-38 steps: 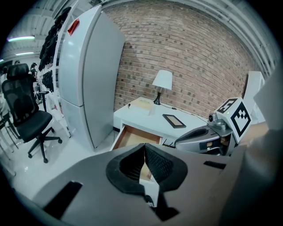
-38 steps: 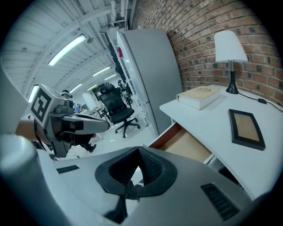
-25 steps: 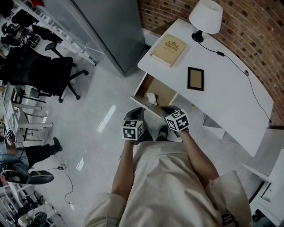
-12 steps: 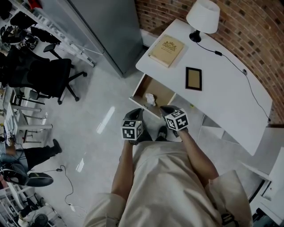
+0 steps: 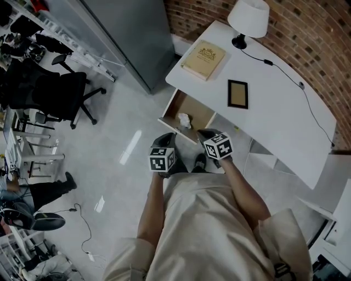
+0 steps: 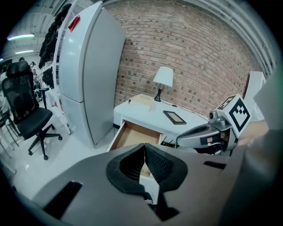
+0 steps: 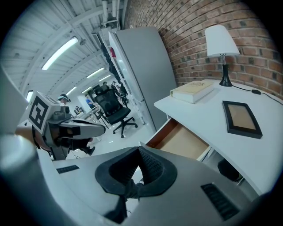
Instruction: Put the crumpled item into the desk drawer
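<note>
Fingers (image 6: 157, 164) of left gripper (image 5: 167, 138) pressed together, empty; right gripper (image 5: 208, 133) the same. Both held side by side near the person's torso, pointing at the open drawer (image 5: 201, 110). Crumpled item (image 5: 185, 119) lies inside drawer, apart from both. Book (image 5: 203, 53), picture frame (image 5: 238, 94), lamp (image 5: 249, 15) on desk (image 5: 279, 115); office chair (image 5: 57, 93) well left.

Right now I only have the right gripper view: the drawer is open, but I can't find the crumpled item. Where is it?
Observer: The head view shows a crumpled white paper lying inside the drawer, toward its front.
Operator: Is the left gripper carrying anything?
Observer: No. Its own view shows its tongs shut together with nothing between them.
</note>
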`<state>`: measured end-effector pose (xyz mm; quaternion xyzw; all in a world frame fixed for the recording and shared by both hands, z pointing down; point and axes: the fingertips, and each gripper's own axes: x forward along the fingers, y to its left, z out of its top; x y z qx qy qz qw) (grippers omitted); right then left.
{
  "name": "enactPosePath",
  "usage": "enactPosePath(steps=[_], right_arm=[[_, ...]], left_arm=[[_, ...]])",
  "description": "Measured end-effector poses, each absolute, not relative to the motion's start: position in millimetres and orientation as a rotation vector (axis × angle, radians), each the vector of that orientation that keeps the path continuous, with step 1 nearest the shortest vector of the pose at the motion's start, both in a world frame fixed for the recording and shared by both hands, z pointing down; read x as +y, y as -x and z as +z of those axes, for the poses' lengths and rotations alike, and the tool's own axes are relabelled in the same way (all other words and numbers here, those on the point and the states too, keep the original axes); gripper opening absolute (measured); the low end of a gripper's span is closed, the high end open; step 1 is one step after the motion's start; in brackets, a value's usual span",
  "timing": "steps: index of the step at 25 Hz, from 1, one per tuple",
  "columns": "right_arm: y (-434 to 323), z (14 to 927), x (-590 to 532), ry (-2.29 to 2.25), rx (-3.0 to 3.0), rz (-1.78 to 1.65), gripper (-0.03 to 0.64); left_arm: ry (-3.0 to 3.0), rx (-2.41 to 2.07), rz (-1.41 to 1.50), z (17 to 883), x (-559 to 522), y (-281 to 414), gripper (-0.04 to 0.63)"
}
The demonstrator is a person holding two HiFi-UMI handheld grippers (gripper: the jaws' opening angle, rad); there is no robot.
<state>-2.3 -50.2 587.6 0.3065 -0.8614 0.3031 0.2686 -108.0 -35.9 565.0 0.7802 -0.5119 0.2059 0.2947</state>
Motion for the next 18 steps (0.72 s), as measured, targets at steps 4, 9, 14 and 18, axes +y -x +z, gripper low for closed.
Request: enactPosePath(steps=[4, 9, 14, 18], right_arm=[[2.3, 588.4, -48.7, -0.818, -2.322, 0.817, 0.026], [3.4, 588.5, -45.6, -0.804, -2.321, 0.811, 0.026], [1.5, 589.1, -46.1, -0.800, -2.320, 0.807, 0.026], [-1.1, 589.8, -47.5, -0.803, -2.318, 0.808, 0.026]], left_arm=[[-2.075, -1.365, 0.550, 565.9, -34.8, 106.9, 0.017], [-2.078, -1.368, 0.550, 564.3, -33.9, 106.8, 0.017], [-2.077, -1.366, 0.552, 565.2, -34.6, 104.8, 0.017], [-2.076, -1.361, 0.552, 566.5, -35.9, 103.2, 0.017]])
